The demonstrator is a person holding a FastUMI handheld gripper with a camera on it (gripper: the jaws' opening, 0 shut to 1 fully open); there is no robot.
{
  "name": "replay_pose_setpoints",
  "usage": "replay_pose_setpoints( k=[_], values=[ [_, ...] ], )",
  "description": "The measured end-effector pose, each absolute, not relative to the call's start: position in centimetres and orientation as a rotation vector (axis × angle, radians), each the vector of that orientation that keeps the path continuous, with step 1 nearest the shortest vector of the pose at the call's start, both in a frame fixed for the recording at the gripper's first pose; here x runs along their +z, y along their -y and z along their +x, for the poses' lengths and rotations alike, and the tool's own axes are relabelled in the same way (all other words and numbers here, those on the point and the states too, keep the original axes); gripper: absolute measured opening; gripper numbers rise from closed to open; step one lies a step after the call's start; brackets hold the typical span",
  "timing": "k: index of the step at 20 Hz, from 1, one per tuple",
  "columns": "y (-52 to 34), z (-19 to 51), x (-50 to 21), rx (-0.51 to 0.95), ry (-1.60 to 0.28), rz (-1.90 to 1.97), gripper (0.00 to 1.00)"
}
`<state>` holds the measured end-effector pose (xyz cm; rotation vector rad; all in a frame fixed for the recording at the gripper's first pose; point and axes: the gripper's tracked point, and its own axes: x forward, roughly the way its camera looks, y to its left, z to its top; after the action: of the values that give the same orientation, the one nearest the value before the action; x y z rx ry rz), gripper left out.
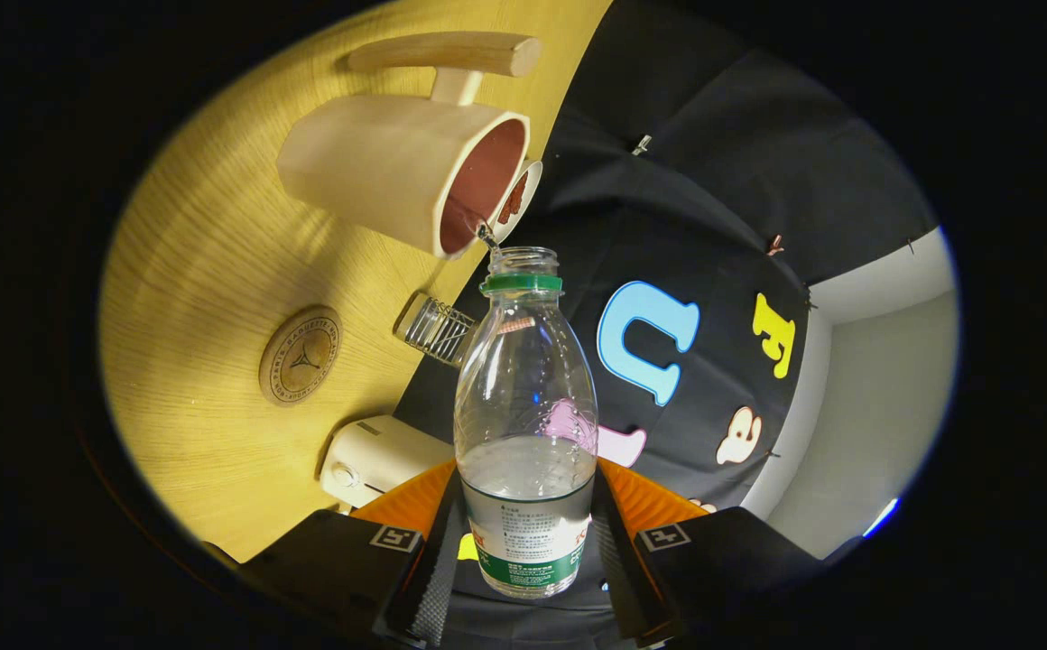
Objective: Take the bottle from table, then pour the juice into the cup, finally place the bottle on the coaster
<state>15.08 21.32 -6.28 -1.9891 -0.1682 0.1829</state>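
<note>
So the bottle is pinched at its base between both fingers of the gripper, long axis tipped toward the cup near the table's edge, mouth right at its rim.

Round wooden coaster on the table: a ring of engraved lettering around a three-armed star emblem, too small to read. Clear plastic bottle with a green neck ring: white-and-green label with fine print, illegible. Gripper, fingers clamped on the bottle's labelled lower part from both sides: one square black-and-white marker tag on each finger mount, no readable characters.
</note>
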Motion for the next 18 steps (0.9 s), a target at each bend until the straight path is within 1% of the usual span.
replay_pose_setpoints(
  k=[14,18],
  values=[
    [-24.5,15.2,-1.6,0.144,0.388,-2.233,0.72],
    [-24.8,14.8,-1.4,0.147,0.425,-2.245,0.72]
  ],
)
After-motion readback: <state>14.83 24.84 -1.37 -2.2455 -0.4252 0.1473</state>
